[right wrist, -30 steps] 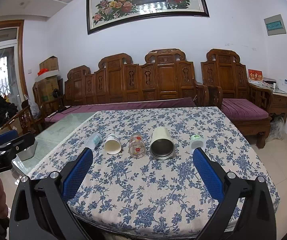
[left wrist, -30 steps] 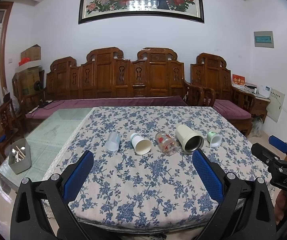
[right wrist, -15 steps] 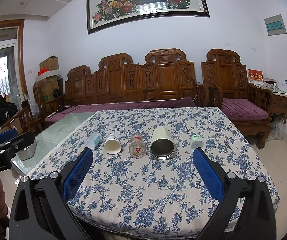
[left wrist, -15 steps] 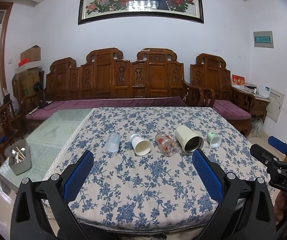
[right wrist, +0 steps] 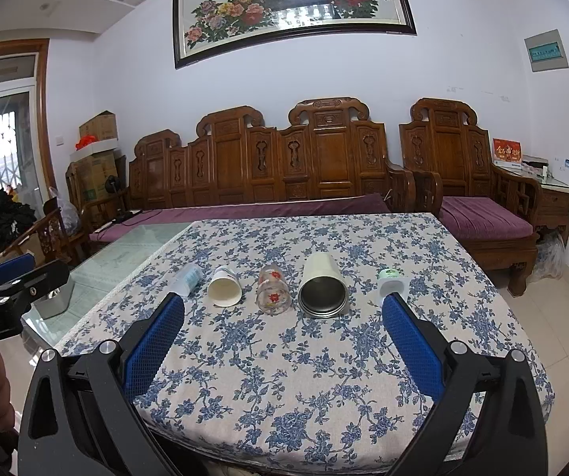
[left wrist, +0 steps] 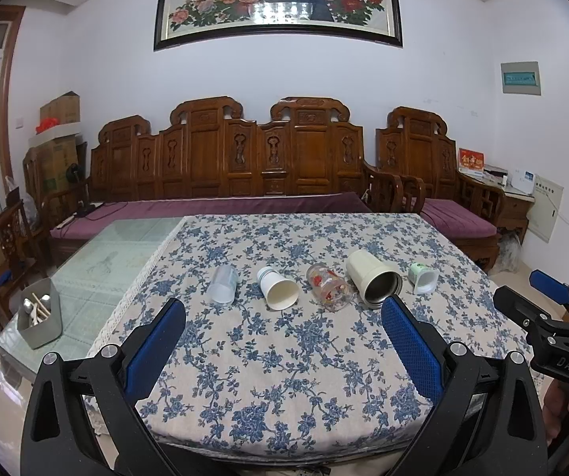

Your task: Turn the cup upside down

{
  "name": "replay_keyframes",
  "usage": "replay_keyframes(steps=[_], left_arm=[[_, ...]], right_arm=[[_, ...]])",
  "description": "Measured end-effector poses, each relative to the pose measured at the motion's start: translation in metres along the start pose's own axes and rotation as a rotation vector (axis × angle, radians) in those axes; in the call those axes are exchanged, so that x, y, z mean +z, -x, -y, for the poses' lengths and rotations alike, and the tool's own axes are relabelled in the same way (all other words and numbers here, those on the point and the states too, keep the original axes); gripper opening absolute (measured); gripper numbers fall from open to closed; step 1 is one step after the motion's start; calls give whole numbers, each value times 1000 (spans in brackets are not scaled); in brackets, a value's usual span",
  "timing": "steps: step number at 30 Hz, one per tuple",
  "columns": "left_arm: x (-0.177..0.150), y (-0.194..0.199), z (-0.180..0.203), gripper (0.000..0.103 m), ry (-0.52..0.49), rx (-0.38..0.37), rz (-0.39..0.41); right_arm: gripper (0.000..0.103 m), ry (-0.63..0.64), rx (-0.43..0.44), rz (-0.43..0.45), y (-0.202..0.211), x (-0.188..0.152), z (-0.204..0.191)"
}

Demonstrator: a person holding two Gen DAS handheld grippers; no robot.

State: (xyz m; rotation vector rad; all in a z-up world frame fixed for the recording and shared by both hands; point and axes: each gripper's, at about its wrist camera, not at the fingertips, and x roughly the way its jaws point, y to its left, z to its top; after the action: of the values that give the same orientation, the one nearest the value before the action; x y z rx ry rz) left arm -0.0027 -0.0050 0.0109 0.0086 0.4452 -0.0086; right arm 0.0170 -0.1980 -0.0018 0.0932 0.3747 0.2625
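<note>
Five cups lie on their sides in a row on the worktop [right wrist: 324,377], from frosted cup [left wrist: 224,283] to small green cup [left wrist: 423,277]. Left tool [left wrist: 284,341] and right tool [right wrist: 284,341], both wide open and empty, remain stationary short of them; flipping not yet begun.

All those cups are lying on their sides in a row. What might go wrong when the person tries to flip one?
1. The cups lie on their sides, so a nudge may roll one; the glass cup could break if it rolled off the table.
2. They lie close together: the open right tool reaching for the metal-lined cup may bump the glass cup or the small green cup.
</note>
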Motion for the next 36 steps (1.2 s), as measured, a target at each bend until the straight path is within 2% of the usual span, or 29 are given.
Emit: replay_keyframes(steps=[26,36], left_arm=[[1,2,0,95,-1,0,-1],[-5,-15,-2,95,-6,-2,-50]], right_arm=[[101,0,0,-1,1,-1,0],[101,-11,0,-33,-7,-6,2]])
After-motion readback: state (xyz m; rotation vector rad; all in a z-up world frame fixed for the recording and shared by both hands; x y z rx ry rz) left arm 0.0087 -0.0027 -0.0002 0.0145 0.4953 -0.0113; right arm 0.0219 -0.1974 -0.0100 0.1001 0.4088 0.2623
